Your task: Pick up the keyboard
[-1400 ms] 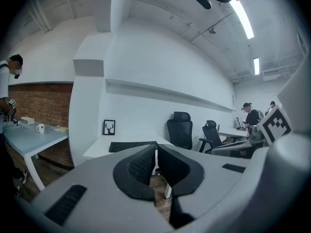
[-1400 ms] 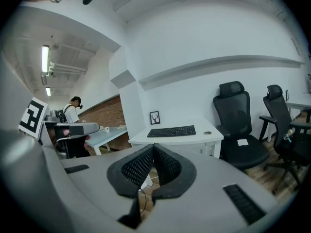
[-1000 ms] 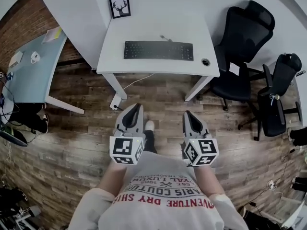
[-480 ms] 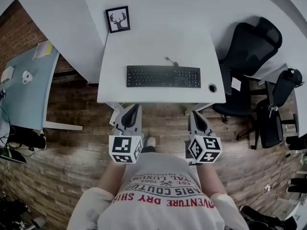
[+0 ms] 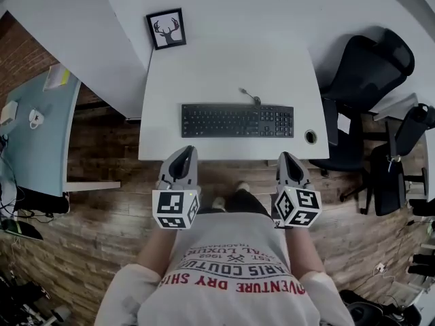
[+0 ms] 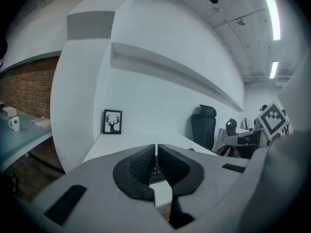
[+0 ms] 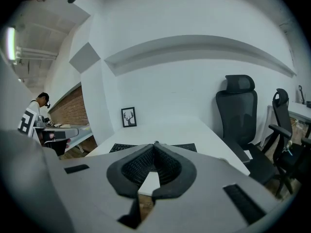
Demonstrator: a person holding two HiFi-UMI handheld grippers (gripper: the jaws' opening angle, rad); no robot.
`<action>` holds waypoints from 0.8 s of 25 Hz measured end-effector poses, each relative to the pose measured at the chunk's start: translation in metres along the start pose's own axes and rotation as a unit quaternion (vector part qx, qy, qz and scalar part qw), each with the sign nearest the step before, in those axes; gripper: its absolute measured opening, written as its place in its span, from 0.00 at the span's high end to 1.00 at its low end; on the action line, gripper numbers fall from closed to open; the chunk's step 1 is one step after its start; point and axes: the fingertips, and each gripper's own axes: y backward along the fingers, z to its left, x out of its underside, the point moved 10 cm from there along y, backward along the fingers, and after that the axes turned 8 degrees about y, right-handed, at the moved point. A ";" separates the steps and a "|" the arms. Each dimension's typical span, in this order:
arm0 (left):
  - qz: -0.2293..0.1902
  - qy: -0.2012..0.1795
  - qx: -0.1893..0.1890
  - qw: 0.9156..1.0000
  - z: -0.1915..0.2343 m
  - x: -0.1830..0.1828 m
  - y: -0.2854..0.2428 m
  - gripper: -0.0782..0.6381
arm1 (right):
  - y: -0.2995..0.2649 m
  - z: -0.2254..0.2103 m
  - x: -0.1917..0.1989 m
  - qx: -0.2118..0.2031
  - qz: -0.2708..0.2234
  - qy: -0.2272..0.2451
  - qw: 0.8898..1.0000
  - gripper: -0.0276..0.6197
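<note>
Desk (image 5: 224,66) now closer; left gripper (image 5: 183,151) & right gripper (image 5: 287,157) by its front edge, jaws pressed together, empty. Keyboard (image 5: 237,121): prob. stiff, light, corded; take by short ends.

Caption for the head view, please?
Left gripper and right gripper, both shut, at a white desk, short of the black keyboard.

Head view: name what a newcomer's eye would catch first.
The black keyboard lies across the white desk, near its front edge. At that edge the left gripper and right gripper point toward it, both shut and empty. A framed deer picture stands at the desk's back left corner.
</note>
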 end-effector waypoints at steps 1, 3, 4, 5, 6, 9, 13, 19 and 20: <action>0.001 -0.001 -0.004 1.000 0.002 -0.002 -0.007 0.84 | -0.006 -0.004 -0.003 -0.001 -0.002 0.003 1.000 0.92; 0.001 -0.004 -0.013 1.000 0.006 -0.005 -0.020 0.84 | -0.019 -0.013 -0.008 -0.006 -0.005 0.002 1.000 0.92; 0.000 -0.004 -0.018 1.000 0.007 -0.006 -0.027 0.84 | -0.025 -0.019 -0.009 -0.009 -0.004 -0.001 1.000 0.92; 0.000 -0.002 -0.023 1.000 0.009 -0.007 -0.033 0.84 | -0.032 -0.024 -0.010 -0.012 -0.001 -0.004 1.000 0.92; 0.001 0.001 -0.028 1.000 0.011 -0.008 -0.040 0.84 | -0.040 -0.030 -0.010 -0.015 0.003 -0.005 1.000 0.92; 0.011 0.008 -0.028 1.000 0.017 -0.008 -0.062 0.84 | -0.064 -0.045 -0.013 -0.027 0.013 -0.005 1.000 0.92; 0.035 0.002 -0.032 0.999 0.026 -0.004 -0.092 0.84 | -0.095 -0.069 -0.018 -0.034 0.028 0.006 0.999 0.92; 0.070 0.030 -0.070 0.995 0.047 0.009 -0.126 0.84 | -0.137 -0.108 -0.004 -0.031 0.082 0.037 0.995 0.92; 0.074 0.049 -0.074 0.993 0.052 0.012 -0.130 0.84 | -0.143 -0.114 0.001 -0.036 0.090 0.033 0.995 0.92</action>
